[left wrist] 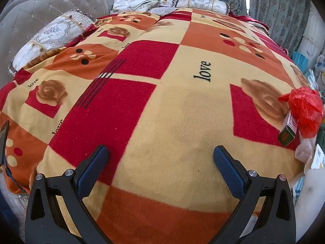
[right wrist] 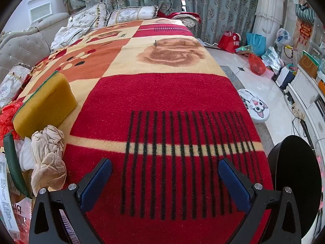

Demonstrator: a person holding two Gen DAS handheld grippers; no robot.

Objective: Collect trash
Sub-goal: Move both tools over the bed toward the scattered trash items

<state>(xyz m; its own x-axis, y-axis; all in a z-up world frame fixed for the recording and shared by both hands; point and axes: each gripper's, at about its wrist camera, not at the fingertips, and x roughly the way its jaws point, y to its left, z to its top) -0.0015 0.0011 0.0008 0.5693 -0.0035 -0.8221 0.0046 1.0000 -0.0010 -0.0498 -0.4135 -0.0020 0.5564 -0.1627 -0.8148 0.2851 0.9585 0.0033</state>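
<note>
Both grippers, left [left wrist: 160,156] & right [right wrist: 165,169], wide open, empty.

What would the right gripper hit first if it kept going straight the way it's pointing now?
Most likely the blanket itself: the open right gripper tilts down at the red patch with black stripes, with nothing between its fingers. The yellow sponge and crumpled tissue lie off to its left.

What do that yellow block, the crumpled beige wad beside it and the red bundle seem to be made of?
Yellow block: looks like foam sponge, matte and porous, with a green scouring layer along one face.
Beige wad: probably thin paper or tissue, dull, with sharp creases.
Red bundle: seemingly thin plastic film, a bag perhaps, glossy and translucent where crinkled.
</note>
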